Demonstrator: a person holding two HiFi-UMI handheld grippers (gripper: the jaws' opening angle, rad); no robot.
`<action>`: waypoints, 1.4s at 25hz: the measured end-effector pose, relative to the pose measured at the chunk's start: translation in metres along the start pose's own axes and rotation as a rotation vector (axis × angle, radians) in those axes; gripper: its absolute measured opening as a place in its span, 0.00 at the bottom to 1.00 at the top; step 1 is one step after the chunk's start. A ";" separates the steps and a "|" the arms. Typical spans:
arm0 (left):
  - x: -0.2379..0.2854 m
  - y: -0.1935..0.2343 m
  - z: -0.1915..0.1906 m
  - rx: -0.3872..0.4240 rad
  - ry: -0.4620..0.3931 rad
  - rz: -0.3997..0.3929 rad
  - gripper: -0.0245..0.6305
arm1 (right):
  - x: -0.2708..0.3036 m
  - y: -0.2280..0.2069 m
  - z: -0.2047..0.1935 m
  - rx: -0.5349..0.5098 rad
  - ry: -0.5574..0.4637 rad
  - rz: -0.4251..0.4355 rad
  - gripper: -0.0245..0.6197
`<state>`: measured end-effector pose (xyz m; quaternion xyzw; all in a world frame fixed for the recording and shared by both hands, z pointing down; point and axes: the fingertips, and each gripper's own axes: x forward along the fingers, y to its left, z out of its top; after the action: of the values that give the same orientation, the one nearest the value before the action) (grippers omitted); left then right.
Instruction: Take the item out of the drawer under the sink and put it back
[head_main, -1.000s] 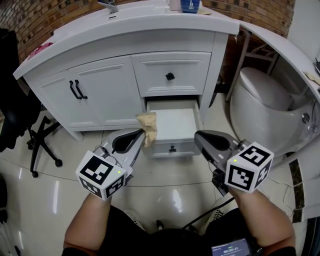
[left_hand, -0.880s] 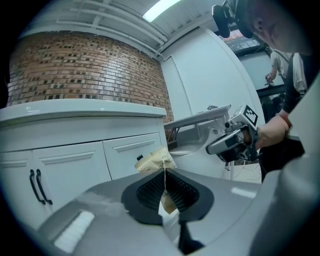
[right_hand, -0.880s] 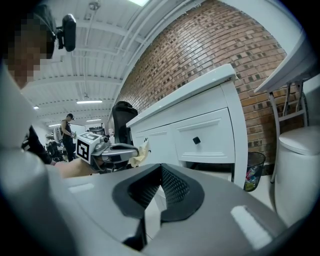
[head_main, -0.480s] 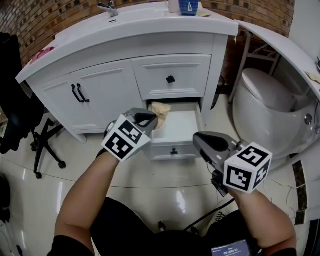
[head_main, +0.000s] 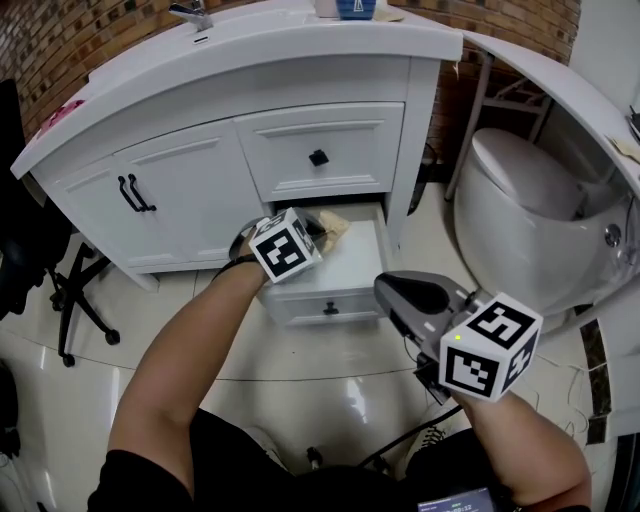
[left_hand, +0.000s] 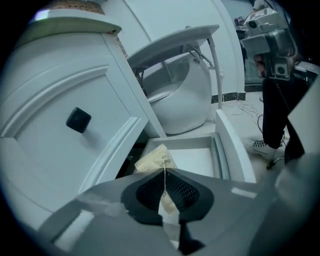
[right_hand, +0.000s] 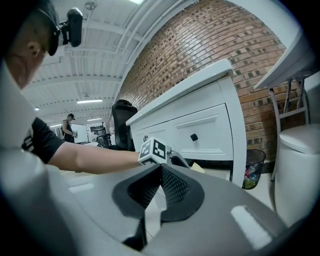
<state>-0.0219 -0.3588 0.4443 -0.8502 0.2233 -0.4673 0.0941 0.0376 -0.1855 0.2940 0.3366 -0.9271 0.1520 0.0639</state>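
Observation:
The lower drawer (head_main: 352, 262) of the white sink cabinet (head_main: 200, 150) stands pulled out. My left gripper (head_main: 318, 228) reaches over its left back corner, shut on a tan paper packet (head_main: 334, 226). In the left gripper view the packet (left_hand: 156, 161) sticks out past the closed jaws, above the white drawer floor (left_hand: 192, 158). My right gripper (head_main: 402, 292) hangs in front of the drawer to the right, shut on nothing. From the right gripper view I see the left gripper's marker cube (right_hand: 152, 151) and the packet (right_hand: 196, 167) at the drawer.
The closed upper drawer with a black knob (head_main: 318, 157) is just above the open one. Cabinet doors with black handles (head_main: 130, 193) lie left. A white toilet (head_main: 520, 205) stands right, a black chair (head_main: 40, 270) far left. Glossy tiled floor (head_main: 330, 360) lies below.
My left gripper has carried the packet up and forward from in front of the drawer to over the drawer's inside. The right gripper has barely moved.

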 end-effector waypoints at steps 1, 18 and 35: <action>0.009 -0.001 -0.003 0.006 0.019 -0.012 0.06 | 0.000 -0.002 -0.003 -0.001 0.008 -0.001 0.04; 0.053 -0.002 -0.018 0.006 0.079 -0.064 0.11 | -0.001 -0.030 -0.005 0.078 0.008 -0.011 0.04; -0.031 0.003 0.004 -0.069 -0.059 0.051 0.05 | 0.001 -0.013 -0.001 0.051 -0.004 0.003 0.04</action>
<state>-0.0341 -0.3465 0.4176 -0.8605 0.2581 -0.4313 0.0831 0.0450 -0.1950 0.2985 0.3371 -0.9235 0.1749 0.0534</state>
